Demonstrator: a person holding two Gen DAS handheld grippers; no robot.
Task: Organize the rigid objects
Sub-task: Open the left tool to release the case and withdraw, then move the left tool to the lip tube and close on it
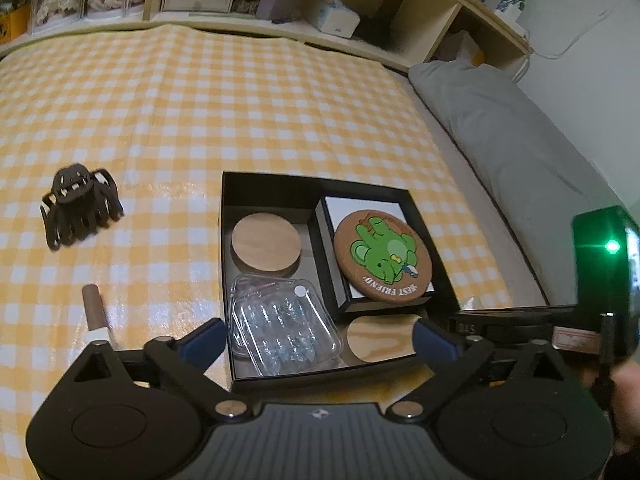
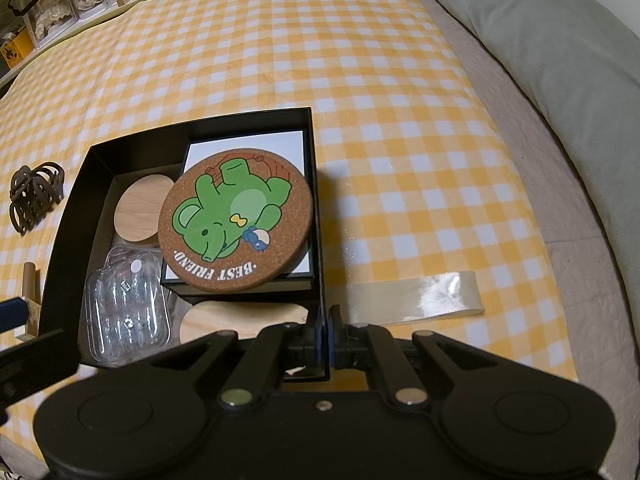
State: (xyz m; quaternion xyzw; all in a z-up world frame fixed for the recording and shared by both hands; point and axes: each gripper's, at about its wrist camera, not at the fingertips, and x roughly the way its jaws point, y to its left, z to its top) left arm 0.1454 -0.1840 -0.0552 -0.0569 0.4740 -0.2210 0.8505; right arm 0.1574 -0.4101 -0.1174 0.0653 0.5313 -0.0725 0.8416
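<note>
The hair claw [image 1: 80, 210] is sitting loose on the checked bedspread [image 1: 240, 100] at the middle left of the left wrist view, well apart from the black box [image 1: 224, 240] and up and to the left of the left tool [image 1: 316, 340]. It is resting on its teeth, its long axis running roughly from upper left to lower right, teeth pointing down and toward the camera. Nearer that tool — just beside its left finger, at the lower left — a brown stick with a white band [image 1: 94, 308] is lying, long axis close to vertical in the frame, brown end pointing up and away.

Judging by this, the left hand is the nearer one for either piece; a sideways reach to the left looks needed.

The left tool is standing wide open, holding nothing, its fingers straddling the clear plastic case [image 1: 280, 320] inside the box. The right tool [image 2: 323, 320] is pinching the box's right wall, fully closed on it. In the box, the cork coaster [image 2: 236, 220] is resting on a smaller white-topped box [image 2: 296, 140], with wooden discs [image 1: 266, 242] beside it.
</note>
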